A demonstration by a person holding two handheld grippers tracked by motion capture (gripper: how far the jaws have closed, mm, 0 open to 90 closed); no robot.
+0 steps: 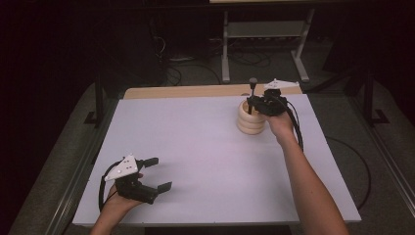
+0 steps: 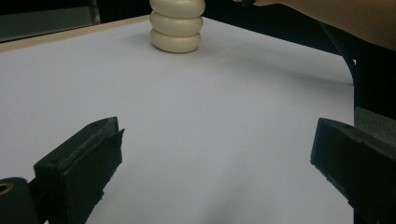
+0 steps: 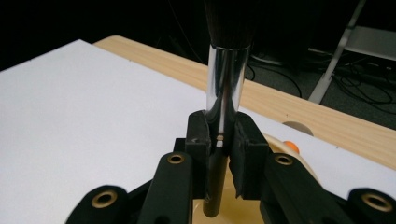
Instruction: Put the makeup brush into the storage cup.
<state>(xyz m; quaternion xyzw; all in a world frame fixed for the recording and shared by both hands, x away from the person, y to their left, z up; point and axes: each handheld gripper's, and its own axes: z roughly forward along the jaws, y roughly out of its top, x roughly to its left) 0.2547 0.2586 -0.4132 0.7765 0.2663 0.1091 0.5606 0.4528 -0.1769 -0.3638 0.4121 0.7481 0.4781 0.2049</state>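
At far right of the white worktop (image 1: 205, 147), right gripper (image 1: 255, 102) fingers clamp a makeup brush (image 3: 224, 93) upright by its chrome ferrule, dark bristles up, handle end in the mouth of the ribbed cream holder (image 1: 251, 119). Looks nearly seated; releasing remains. Left gripper (image 1: 159, 172) idles near-left, fingers wide, holding nothing.

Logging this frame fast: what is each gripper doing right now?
Left gripper: open, holding nothing, jaws wide above the white table.
Right gripper: shut on the makeup brush, upright over the cream ribbed holder.
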